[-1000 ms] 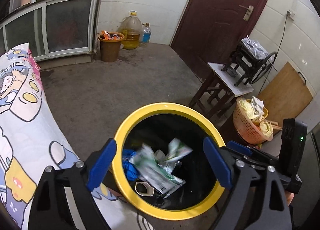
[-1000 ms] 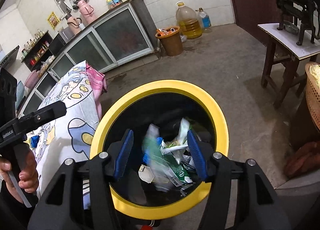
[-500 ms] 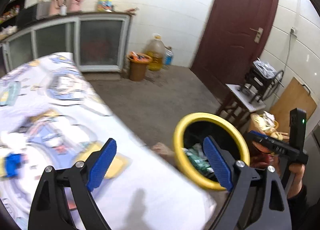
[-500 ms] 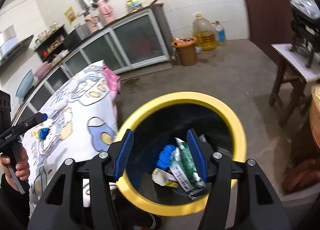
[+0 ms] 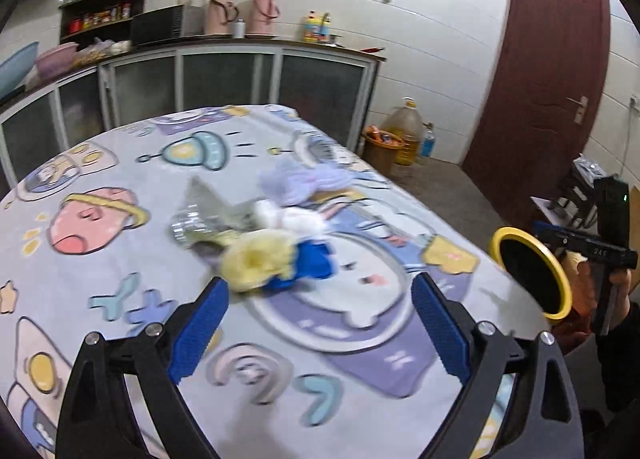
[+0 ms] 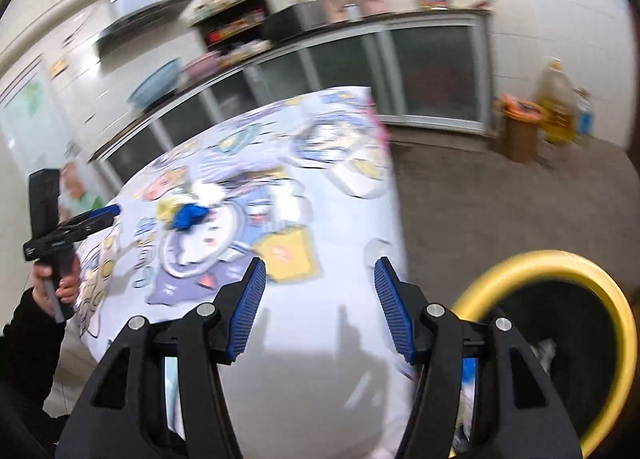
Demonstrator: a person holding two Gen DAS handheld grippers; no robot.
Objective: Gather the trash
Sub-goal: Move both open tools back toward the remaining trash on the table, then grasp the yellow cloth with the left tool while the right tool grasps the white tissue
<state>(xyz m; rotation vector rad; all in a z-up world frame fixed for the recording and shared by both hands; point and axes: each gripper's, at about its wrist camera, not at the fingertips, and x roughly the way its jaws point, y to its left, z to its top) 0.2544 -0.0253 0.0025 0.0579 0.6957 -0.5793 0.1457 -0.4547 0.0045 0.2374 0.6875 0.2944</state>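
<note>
- A second ago both my claws hung right over the yellow-rimmed bin [image 5: 558, 279]; now both views have swung onto the worktop [image 5: 120, 259] with its cartoon cloth, and the bin sits off at 3 o'clock in the left view, at 4 o'clock in the right.
- Left claw [image 5: 318, 323] is spread wide, holding nothing. Right claw [image 6: 318, 307] is parted too, also empty, over the cloth's near edge.
- The trash pile [image 5: 264, 235] lies on the worktop at 12 o'clock from the left claw, apart from its pads: a yellow wad, a blue scrap, white tissue, a clear crinkled wrapper, something pale purple behind.
- Everything's motion-smeared, especially the right view; there I only make out the blue scrap [image 6: 188, 216]. The bin's contents are mostly hidden.
- Behind: glass-front cabinets [image 5: 224, 79], two pink flasks, an orange-brown bucket [image 5: 382, 151], an oil jug and a dark red door [image 5: 540, 79].
</note>
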